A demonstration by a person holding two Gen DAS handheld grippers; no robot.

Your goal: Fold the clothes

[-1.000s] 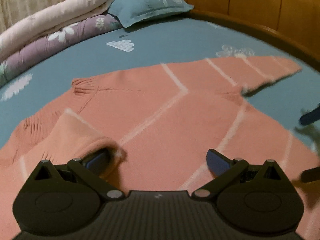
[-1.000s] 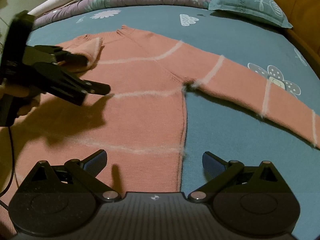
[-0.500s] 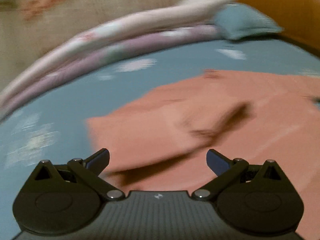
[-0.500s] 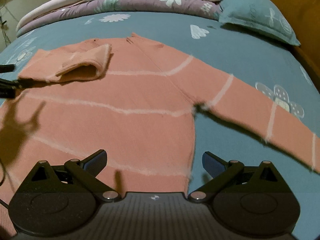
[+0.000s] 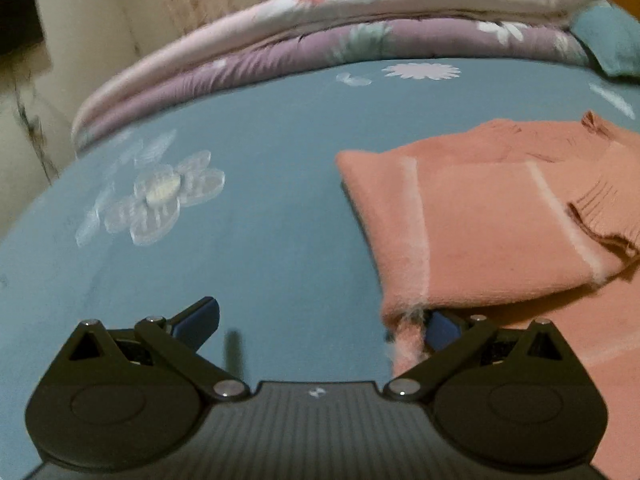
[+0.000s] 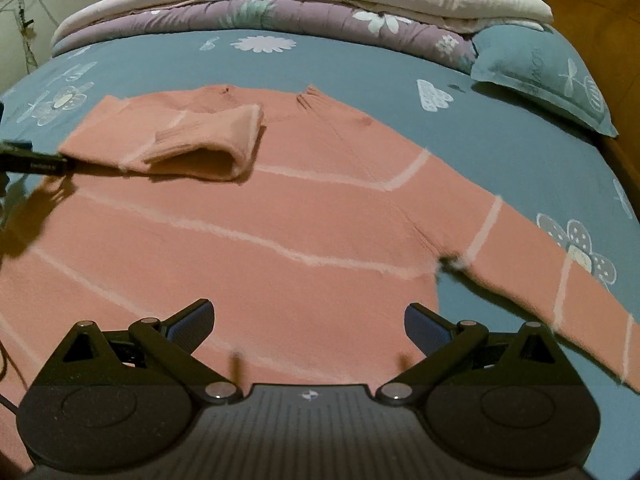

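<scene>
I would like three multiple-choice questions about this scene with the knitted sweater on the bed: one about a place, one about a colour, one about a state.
1. Where does the folded sleeve lie?
A. on the sweater's body
B. on the pillow
C. on the floor

2. What colour is the knitted sweater?
A. green
B. salmon pink with pale stripes
C. black

3. How is the right claw?
A. shut on the sweater
B. shut on the pillow
C. open

Answers: 1 A, the sleeve rests across the sweater's chest; 2 B, pink knit with whitish lines; 3 C, its fingers stand wide apart above the fabric.
</scene>
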